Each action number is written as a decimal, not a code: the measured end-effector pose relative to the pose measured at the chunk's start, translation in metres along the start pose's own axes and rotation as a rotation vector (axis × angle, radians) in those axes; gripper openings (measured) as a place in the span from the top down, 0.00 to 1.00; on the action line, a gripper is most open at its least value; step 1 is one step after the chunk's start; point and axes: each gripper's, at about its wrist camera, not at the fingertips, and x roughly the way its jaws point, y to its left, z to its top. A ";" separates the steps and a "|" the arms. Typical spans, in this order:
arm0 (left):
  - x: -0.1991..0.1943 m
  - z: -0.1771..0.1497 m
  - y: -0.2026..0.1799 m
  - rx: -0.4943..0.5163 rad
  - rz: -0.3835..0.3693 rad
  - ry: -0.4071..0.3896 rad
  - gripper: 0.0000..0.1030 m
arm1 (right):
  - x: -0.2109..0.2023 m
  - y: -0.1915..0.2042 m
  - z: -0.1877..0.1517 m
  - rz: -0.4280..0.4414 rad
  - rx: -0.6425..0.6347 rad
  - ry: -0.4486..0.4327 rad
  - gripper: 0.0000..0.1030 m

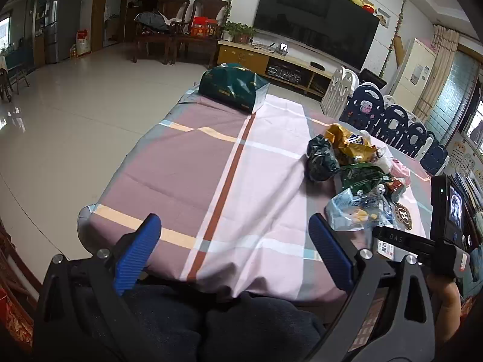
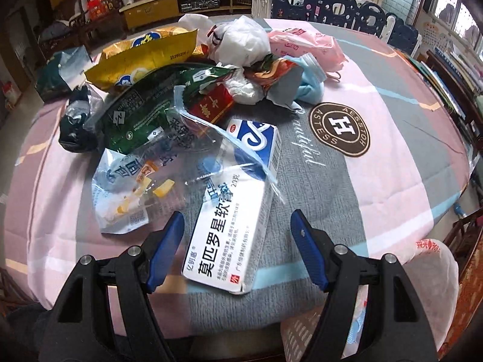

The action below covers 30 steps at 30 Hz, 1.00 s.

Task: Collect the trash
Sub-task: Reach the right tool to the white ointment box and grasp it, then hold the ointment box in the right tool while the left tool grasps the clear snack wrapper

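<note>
One white box (image 2: 238, 211), one yellow bag (image 2: 142, 57), two green wrappers (image 2: 142, 111).

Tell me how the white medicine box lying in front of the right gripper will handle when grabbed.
The white medicine box looks like thin cardboard, so probably light and easily crushed. Its flat faces should grip well and won't roll. The clear wrapper overlaps its far end and may drag along.

Trash pile (image 2: 181, 90) on table (image 2: 392, 181); medicine box (image 2: 232, 211) nearest, before pile; logo patch (image 2: 339, 129) right; bag (image 1: 232, 86) at far end.
</note>
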 end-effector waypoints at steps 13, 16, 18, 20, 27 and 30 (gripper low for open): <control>0.011 -0.001 0.015 -0.067 -0.016 0.028 0.05 | -0.006 -0.004 -0.002 -0.058 -0.005 -0.027 0.61; 0.014 -0.002 0.016 -0.076 -0.013 0.038 0.05 | -0.010 -0.024 0.000 -0.057 0.046 -0.039 0.61; 0.014 -0.003 0.016 -0.075 -0.008 0.037 0.05 | -0.010 -0.037 0.000 -0.044 0.078 -0.042 0.61; 0.015 -0.003 0.015 -0.069 -0.003 0.033 0.05 | -0.010 -0.047 0.000 -0.042 0.104 -0.044 0.61; 0.020 -0.006 0.011 -0.041 0.018 0.042 0.05 | -0.003 -0.069 -0.005 -0.011 0.162 -0.031 0.61; 0.023 -0.006 0.010 -0.035 0.024 0.047 0.05 | -0.002 -0.066 -0.006 -0.003 0.152 -0.030 0.61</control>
